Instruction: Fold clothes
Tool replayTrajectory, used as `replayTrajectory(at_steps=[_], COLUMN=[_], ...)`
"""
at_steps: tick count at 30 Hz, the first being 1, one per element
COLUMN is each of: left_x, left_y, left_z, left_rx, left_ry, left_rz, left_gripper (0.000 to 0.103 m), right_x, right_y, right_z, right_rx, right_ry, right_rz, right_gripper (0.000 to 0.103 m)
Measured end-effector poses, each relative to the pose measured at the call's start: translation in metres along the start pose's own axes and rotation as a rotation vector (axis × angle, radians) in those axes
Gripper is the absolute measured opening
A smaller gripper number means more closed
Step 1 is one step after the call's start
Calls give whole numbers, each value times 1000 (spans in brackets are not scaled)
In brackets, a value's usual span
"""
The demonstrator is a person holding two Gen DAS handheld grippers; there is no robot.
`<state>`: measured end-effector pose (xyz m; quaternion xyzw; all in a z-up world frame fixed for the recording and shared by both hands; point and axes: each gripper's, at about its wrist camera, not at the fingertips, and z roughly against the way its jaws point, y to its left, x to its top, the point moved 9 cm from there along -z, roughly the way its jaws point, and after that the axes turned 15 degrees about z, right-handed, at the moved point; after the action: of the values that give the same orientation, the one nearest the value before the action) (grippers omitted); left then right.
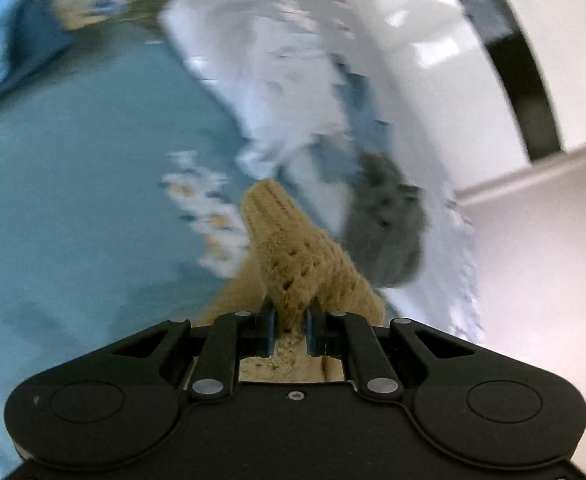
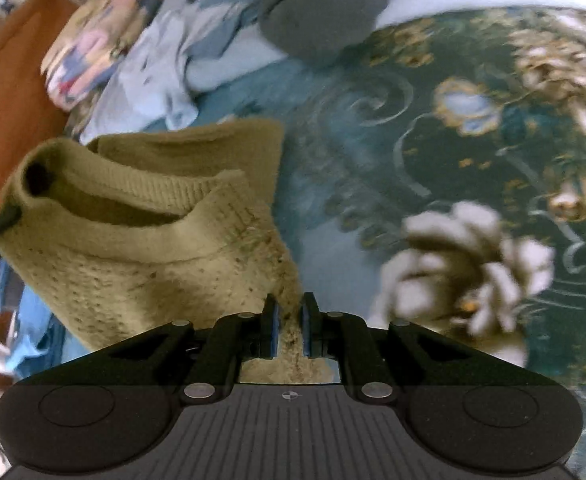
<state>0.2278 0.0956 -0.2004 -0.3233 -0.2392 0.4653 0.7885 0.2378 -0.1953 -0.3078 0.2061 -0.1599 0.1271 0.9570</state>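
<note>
Two grippers angled downward, left gripper and right gripper each clamped on tan knit sweater, above floral bedspread.

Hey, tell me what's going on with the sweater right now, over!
Left tool shut on tan knit sweater. Right tool shut on it too. Sweater lifted over floral bedspread. Grey garment and blue clothes heaped beyond, not blocking.
</note>
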Motion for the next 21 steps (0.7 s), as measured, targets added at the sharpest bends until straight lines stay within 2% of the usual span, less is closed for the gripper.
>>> replayTrajectory(at_steps=[3, 8, 13, 21], left_x=[2, 7, 16, 28], left_y=[22, 41, 52, 70], left_z=[-5, -25, -42, -65], left_rx=[53, 107, 141, 211], left_ry=[-20, -22, -25, -34], left_rz=[34, 57, 77, 110], left_gripper=[11, 11, 12, 12], right_x=[0, -15, -29, -36], right_y=[2, -4, -22, -37], right_z=[-13, -19, -28, -64], right_rx=[-7, 6, 25, 122], right_ry=[20, 54, 86, 103], right_rz=[10, 12, -45, -214], right_gripper=[16, 44, 55, 62])
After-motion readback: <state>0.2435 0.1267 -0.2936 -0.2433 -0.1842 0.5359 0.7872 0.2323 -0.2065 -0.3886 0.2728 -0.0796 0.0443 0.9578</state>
